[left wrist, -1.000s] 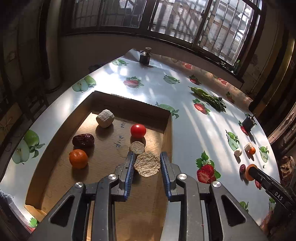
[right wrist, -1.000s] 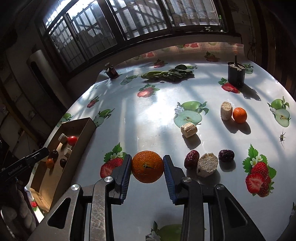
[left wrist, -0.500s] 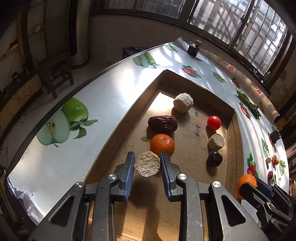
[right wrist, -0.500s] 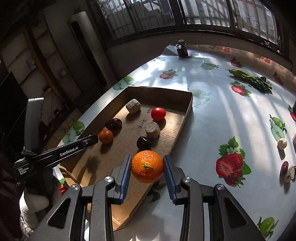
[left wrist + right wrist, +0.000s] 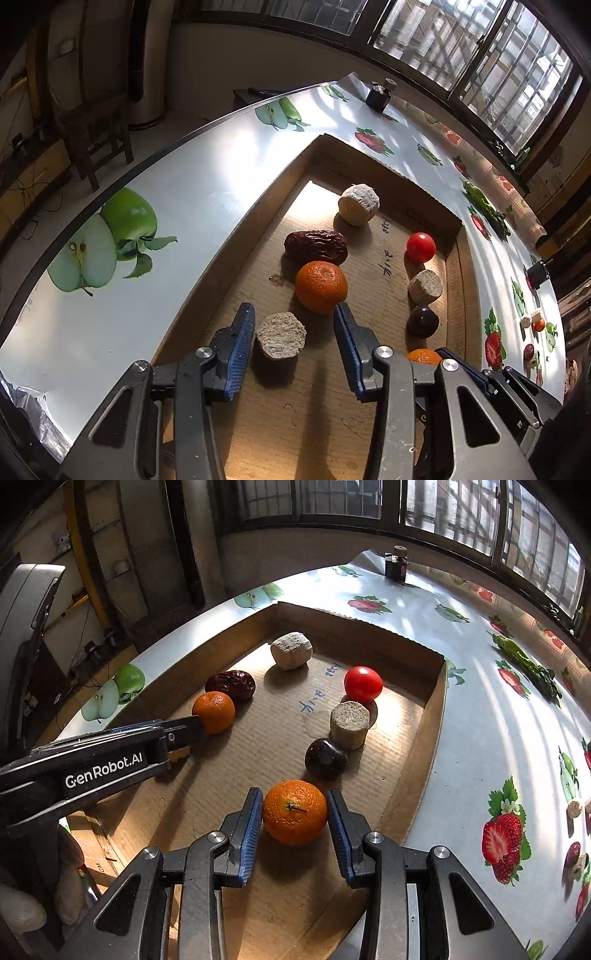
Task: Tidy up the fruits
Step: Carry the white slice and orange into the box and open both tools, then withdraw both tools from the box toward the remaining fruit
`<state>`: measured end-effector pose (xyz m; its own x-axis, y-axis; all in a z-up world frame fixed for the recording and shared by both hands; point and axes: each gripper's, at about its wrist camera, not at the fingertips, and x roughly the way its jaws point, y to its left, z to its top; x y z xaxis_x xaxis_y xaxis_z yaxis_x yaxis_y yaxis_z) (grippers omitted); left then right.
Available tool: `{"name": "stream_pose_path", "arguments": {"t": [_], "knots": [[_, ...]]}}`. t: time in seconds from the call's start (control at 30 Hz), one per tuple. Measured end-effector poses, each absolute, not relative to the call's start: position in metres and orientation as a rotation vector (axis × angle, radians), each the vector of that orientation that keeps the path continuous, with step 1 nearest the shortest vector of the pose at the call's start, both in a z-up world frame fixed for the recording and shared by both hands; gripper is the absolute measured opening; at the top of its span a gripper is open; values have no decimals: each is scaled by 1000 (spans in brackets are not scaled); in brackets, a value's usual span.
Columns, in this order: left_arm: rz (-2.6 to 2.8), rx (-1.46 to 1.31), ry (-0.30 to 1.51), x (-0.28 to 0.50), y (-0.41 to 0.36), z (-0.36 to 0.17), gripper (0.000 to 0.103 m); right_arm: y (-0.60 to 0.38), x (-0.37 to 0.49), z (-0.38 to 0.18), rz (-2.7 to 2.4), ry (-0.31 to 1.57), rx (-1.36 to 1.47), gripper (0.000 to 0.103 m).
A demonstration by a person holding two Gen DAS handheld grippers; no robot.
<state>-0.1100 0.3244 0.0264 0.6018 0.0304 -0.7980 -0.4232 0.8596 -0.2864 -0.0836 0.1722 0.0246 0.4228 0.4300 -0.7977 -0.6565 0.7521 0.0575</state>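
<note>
A cardboard box [image 5: 332, 406] holds a beige lump [image 5: 358, 205], a date [image 5: 316, 246], a small orange [image 5: 321, 281], a tomato [image 5: 421, 246], a beige cylinder [image 5: 424, 287] and a dark plum [image 5: 423, 322]. My left gripper [image 5: 293, 310] is opening. A beige round piece [image 5: 280, 339] lies on the box floor between its jaws, close to the left pad. My right gripper [image 5: 294, 794] is over the box's near right part, next to the dark plum [image 5: 325, 757]. Its pads still touch a large orange [image 5: 294, 811] as the jaws begin opening.
The table [image 5: 207, 177] has a fruit-print cloth, and its left edge is close to the box. Several loose fruits [image 5: 532, 325] lie far right on the table. A green vegetable [image 5: 484, 206] and a dark small container [image 5: 378, 96] sit farther back.
The left jaws have widened and the beige piece now rests on the box floor. The right gripper has carried the large orange in over the box, down beside the dark plum.
</note>
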Motion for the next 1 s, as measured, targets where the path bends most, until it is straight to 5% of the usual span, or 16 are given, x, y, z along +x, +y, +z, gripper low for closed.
{"name": "stream_pose_path", "arguments": {"t": [0.27,0.43,1.0], "knots": [[347,-404,784,-127,310,62,62,131,-102,51,650,838,-110,39],[372,-265,669,-137,272,93,90,78,-118,63,563,818,72,44],[310,-89,684,-138,192,108,91,0,-132,58,423,801,241,44]]}}
